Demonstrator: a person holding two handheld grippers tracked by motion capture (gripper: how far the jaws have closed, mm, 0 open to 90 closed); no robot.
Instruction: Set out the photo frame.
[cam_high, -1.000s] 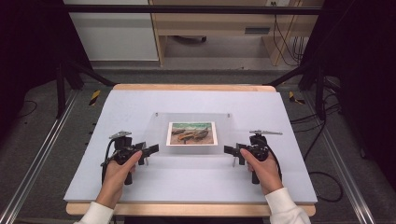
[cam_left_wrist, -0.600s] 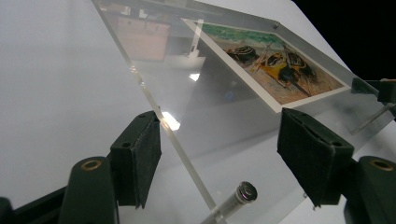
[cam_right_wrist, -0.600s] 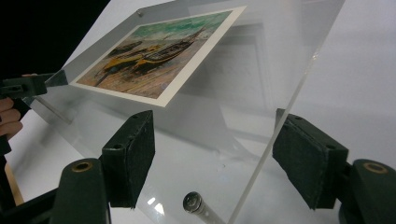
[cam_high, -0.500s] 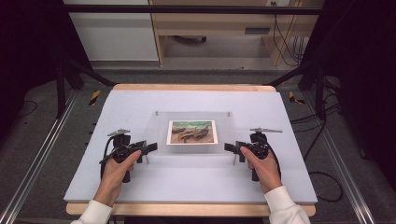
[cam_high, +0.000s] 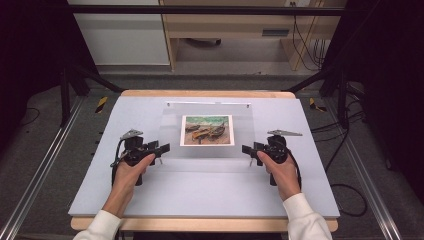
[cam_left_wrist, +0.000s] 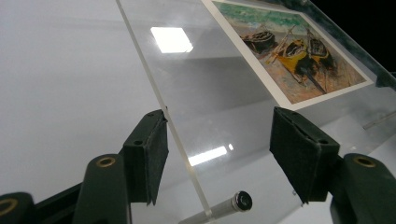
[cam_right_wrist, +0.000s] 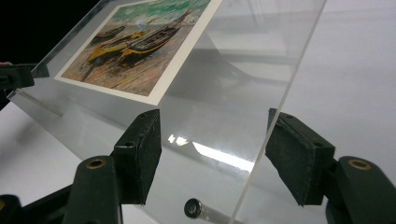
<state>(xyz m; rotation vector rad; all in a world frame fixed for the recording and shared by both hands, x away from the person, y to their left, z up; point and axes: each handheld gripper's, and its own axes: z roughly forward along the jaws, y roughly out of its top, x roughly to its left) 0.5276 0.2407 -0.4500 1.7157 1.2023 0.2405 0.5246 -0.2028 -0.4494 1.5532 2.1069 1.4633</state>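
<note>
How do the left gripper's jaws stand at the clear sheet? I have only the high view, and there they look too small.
Observer: In the left gripper view, the left gripper straddles the side edge of the clear sheet. Its jaws have just been closing, but the pads do not press yet.
Operator: And the right one?
Observer: The right gripper stands the same way. Its jaws were also just closing, with the edge between them, unpressed.
Operator: Is anything at the sheet's near corners?
Observer: A small metal pin shows at the corner near each gripper.
</note>
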